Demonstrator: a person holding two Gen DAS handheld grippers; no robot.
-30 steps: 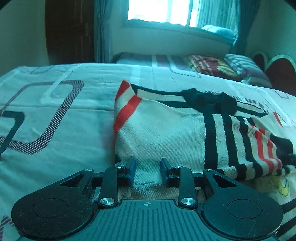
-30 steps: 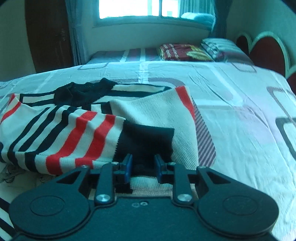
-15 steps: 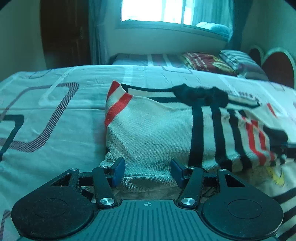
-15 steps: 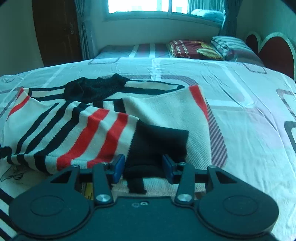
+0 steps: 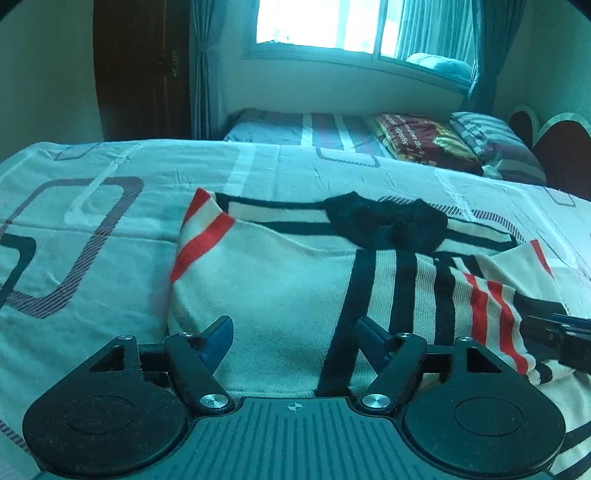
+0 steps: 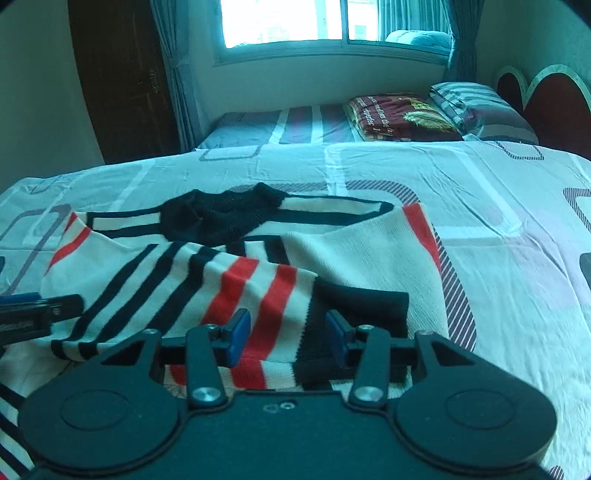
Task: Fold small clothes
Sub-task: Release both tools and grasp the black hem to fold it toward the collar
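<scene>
A cream knitted sweater [image 5: 288,280] with black and red stripes and a black collar [image 5: 384,225] lies on the bed with its sides folded inward. My left gripper [image 5: 295,332] hovers over its near left edge; the jaws are opening wide, with flat fabric beneath them and no pad pressing on it. My right gripper [image 6: 287,328] stands open above the red-striped sleeve [image 6: 240,295] and its black cuff [image 6: 354,310], gripping nothing. Each gripper's tip shows at the edge of the other's view: the right gripper [image 5: 561,339] and the left gripper [image 6: 29,314].
The sweater rests on a pale bedsheet [image 5: 92,240] with rounded-rectangle patterns. Beyond it lie a maroon blanket [image 6: 399,118] and a striped pillow [image 6: 476,107] by a red headboard [image 6: 554,99]. A window [image 5: 332,26] and a dark door [image 5: 140,70] are on the far wall.
Both grippers opened and let go of the sweater's fabric, then drew back and up a little. The folded sleeve and side now lie flat on the sweater.
</scene>
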